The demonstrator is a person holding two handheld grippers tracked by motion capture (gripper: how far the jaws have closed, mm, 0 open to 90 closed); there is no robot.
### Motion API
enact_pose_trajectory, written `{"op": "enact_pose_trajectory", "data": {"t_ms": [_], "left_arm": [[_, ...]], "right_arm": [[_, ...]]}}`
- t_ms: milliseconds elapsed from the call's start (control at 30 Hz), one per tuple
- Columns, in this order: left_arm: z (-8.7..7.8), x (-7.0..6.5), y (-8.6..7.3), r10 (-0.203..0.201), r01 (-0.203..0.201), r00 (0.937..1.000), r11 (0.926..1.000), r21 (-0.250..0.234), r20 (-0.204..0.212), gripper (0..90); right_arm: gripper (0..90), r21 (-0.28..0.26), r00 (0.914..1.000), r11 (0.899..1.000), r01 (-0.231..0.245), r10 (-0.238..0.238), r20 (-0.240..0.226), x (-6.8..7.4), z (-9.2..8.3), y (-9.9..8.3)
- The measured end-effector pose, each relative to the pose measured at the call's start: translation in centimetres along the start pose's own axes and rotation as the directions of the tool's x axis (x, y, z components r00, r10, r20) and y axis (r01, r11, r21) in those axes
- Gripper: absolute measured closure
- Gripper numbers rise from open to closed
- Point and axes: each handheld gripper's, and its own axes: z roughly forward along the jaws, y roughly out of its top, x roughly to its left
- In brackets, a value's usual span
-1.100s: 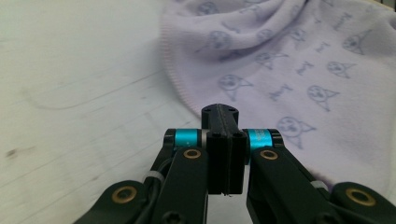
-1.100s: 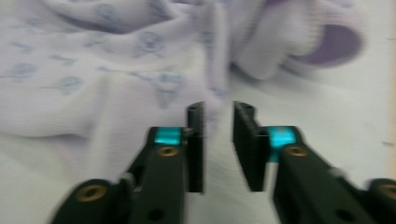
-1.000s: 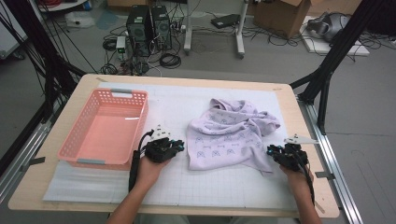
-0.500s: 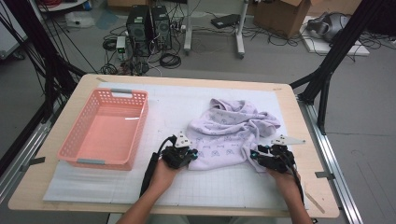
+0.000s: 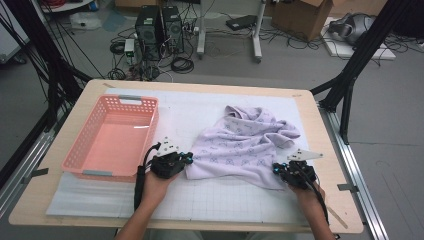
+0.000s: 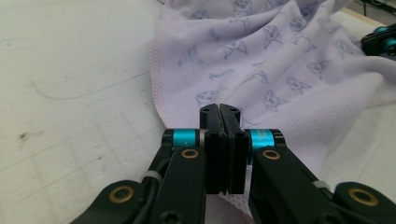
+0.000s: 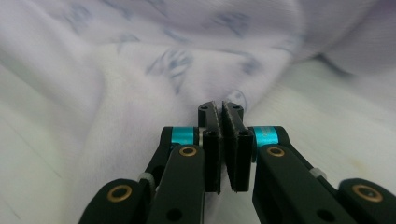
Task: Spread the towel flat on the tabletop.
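Pale lilac terry towel with small printed animal faces (image 5: 245, 147) is lying rumpled on the white gridded mat (image 5: 220, 200) over the light wooden table (image 5: 65, 210), just right of centre. Bunched folds are sitting toward its far side; the near edge is lying flatter.

Left gripper (image 5: 186, 158) is sitting at the towel's near-left corner, with the person's left hand (image 5: 156, 186) coming in from the bottom edge. In the left gripper view its black jaws are standing pressed together, pads (image 6: 212, 140) meeting with no gap to speak of. The stitched towel hem (image 6: 156, 79) is running past on the left, and a bit of fabric is showing under the jaws near the bottom. I cannot tell for sure whether cloth is pinched between the pads.

Right gripper (image 5: 276, 170) is sitting at the towel's near-right corner, touching its edge. Its jaws have just been closing; in the right gripper view they are standing nearly together, tips slightly parted, towel cloth directly behind them. No clear fabric showing in the slit.

Salmon-pink perforated plastic basket (image 5: 95, 165) is sitting on the mat's left side, just beside the left gripper, apart from the towel.
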Motion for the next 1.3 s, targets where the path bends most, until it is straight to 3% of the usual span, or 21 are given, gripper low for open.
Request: {"op": "enact_pose_trajectory", "data": {"t_ms": [167, 233, 300, 367, 433, 500, 567, 633, 667, 700, 733, 767, 800, 867, 933, 1000, 1033, 1100, 1133, 1200, 1300], "left_arm": [[0.4, -1.0, -0.3, 0.020, -0.022, 0.9985, 0.9991, 0.036, 0.051, 88.5], [0.6, -1.5, -0.3, 0.025, -0.028, 0.9974, 0.9989, 0.039, 0.068, 88.4], [0.7, -1.5, -0.2, 0.021, -0.024, 0.9947, 0.9993, 0.028, 0.101, 87.1], [1.3, -1.3, -0.1, -0.002, 0.000, 0.9963, 0.9995, 0.032, 0.086, 70.3], [2.1, -1.1, 0.0, -0.020, 0.016, 0.9972, 0.9980, 0.061, 0.072, 50.5], [3.0, -1.2, 0.0, -0.009, 0.002, 0.9972, 0.9953, 0.097, 0.074, 47.8], [3.6, -1.3, 0.0, 0.000, -0.008, 0.9980, 0.9910, 0.133, 0.063, 51.8], [3.5, -1.2, 0.1, -0.011, 0.004, 0.9981, 0.9939, 0.110, 0.060, 67.1], [3.5, -1.1, 0.1, 0.006, -0.010, 0.9988, 0.9958, 0.091, 0.049, 79.5], [3.4, -1.0, 0.2, 0.020, -0.022, 0.9994, 0.9971, 0.072, 0.029, 84.3], [3.3, -0.8, 0.4, 0.019, -0.020, 0.9996, 0.9976, 0.066, 0.023, 89.0], [3.3, -0.5, 0.8, 0.014, -0.015, 0.9997, 0.9978, 0.065, 0.019, 89.0], [3.3, -0.3, 1.2, 0.013, -0.013, 0.9999, 0.9988, 0.047, 0.005, 89.4], [3.4, 0.1, 2.1, 0.017, -0.016, 0.9994, 0.9996, 0.024, -0.029, 89.6], [3.9, 0.5, 2.8, 0.015, -0.013, 0.9990, 0.9991, 0.039, -0.041, 89.7], [4.3, 0.5, 3.0, -0.007, 0.008, 0.9999, 0.9975, 0.071, -0.011, 89.6], [4.4, 0.4, 3.0, -0.018, 0.019, 0.9998, 0.9964, 0.082, -0.007, 85.4], [4.7, 0.2, 2.7, -0.030, 0.030, 0.9995, 0.9892, 0.143, -0.007, 57.6], [4.8, 0.1, 2.6, -0.014, 0.015, 0.9999, 0.9861, 0.166, -0.010, 51.7], [5.1, -0.1, 2.4, -0.007, 0.010, 0.9999, 0.9794, 0.202, -0.015, 43.6], [5.6, -0.6, 2.3, 0.033, -0.027, 0.9992, 0.9720, 0.233, -0.022, 43.2]], "right_arm": [[86.5, 0.053, 0.9969, 0.998, 0.038, -0.041, 0.067, -0.3, -2.2, -0.9], [84.4, 0.094, 0.9990, 0.995, 0.025, -0.028, 0.035, -0.3, -2.8, -1.2], [75.5, 0.032, 0.9998, 0.999, 0.000, 0.001, -0.019, -0.5, -3.8, -1.6], [68.0, -0.057, 0.9976, 0.997, -0.057, 0.054, -0.042, -1.2, -4.6, -1.7], [61.8, -0.115, 0.9955, 0.989, -0.092, 0.088, -0.034, -1.8, -5.0, -1.4], [56.0, -0.128, 0.9950, 0.987, -0.100, 0.097, -0.025, -2.0, -4.3, -1.1], [52.2, -0.100, 0.9958, 0.991, -0.092, 0.091, -0.014, -2.0, -2.9, -0.8], [50.9, -0.090, 0.9975, 0.993, -0.070, 0.068, -0.017, -1.8, -1.6, -0.4], [51.6, -0.096, 0.9983, 0.994, -0.056, 0.054, -0.021, -1.7, -1.0, -0.1], [56.6, -0.088, 0.9987, 0.995, -0.044, 0.041, -0.030, -1.5, -0.3, 0.2], [70.7, -0.074, 0.9990, 0.997, -0.023, 0.020, -0.040, -1.3, 0.3, 0.5], [82.6, -0.061, 0.9994, 0.998, 0.005, -0.007, -0.035, -1.2, 0.9, 0.8], [84.6, -0.061, 0.9996, 0.998, 0.026, -0.026, -0.009, -1.2, 1.3, 1.2], [85.7, -0.078, 0.9996, 0.997, -0.012, 0.014, 0.025, -1.8, 1.7, 1.8], [85.9, -0.109, 0.9980, 0.993, -0.035, 0.040, 0.048, -2.5, 1.9, 2.4], [85.6, -0.132, 0.9968, 0.989, -0.062, 0.068, 0.041, -3.0, 2.0, 2.8], [85.2, -0.133, 0.9968, 0.989, -0.068, 0.073, 0.033, -3.0, 2.0, 2.9], [85.1, -0.129, 0.9976, 0.990, -0.053, 0.058, 0.038, -2.8, 1.8, 2.9], [85.1, -0.127, 0.9978, 0.991, -0.052, 0.057, 0.035, -2.8, 1.7, 2.8], [85.0, -0.126, 0.9979, 0.991, -0.051, 0.055, 0.033, -2.7, 1.6, 2.7], [85.1, -0.123, 0.9982, 0.991, -0.046, 0.051, 0.034, -2.6, 1.5, 2.5]]}}
